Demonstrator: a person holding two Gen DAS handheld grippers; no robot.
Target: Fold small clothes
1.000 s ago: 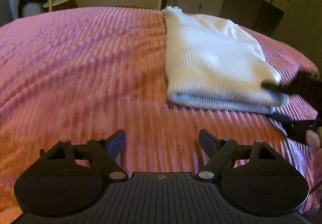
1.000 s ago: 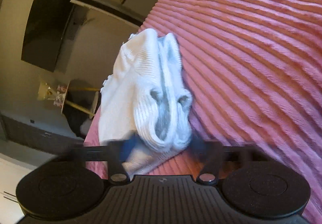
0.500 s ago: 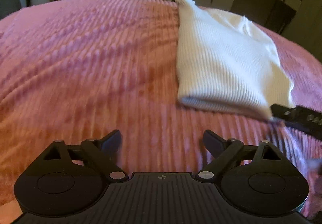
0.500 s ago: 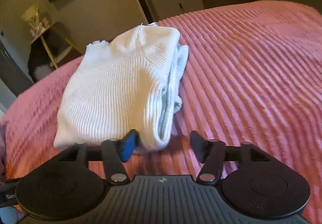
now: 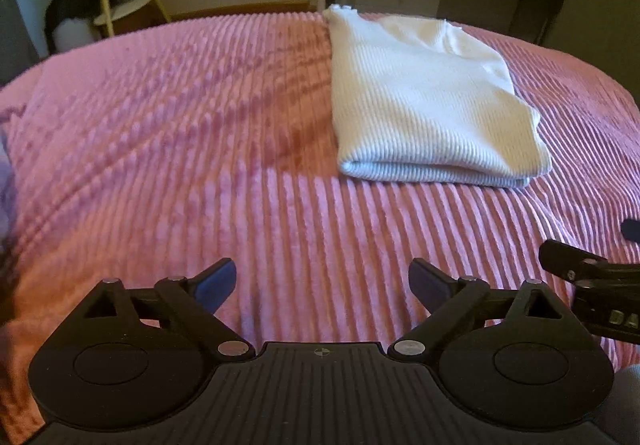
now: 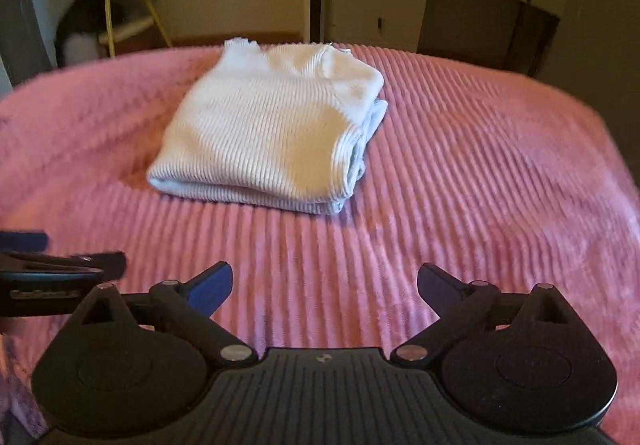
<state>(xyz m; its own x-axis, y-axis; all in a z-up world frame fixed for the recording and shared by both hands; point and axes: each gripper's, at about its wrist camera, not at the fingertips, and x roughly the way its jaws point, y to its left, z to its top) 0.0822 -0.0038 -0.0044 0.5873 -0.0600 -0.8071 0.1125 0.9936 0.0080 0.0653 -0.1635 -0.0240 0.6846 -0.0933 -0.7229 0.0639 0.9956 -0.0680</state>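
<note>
Left wrist view: the left gripper (image 5: 322,281), fingers spread and holding nothing, hovers over a pink ribbed bedspread (image 5: 180,149); a folded white knit garment (image 5: 428,101) lies far right.

Right wrist view: the right gripper (image 6: 324,283), likewise spread and unladen, faces the garment (image 6: 272,129), lying well apart at centre-left.

dim warm light | soft blur – right view | fisheye-bent edges

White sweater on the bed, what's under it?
The folded white sweater lies on the pink ribbed blanket. Only blanket shows around it; anything beneath the folds is covered.
</note>
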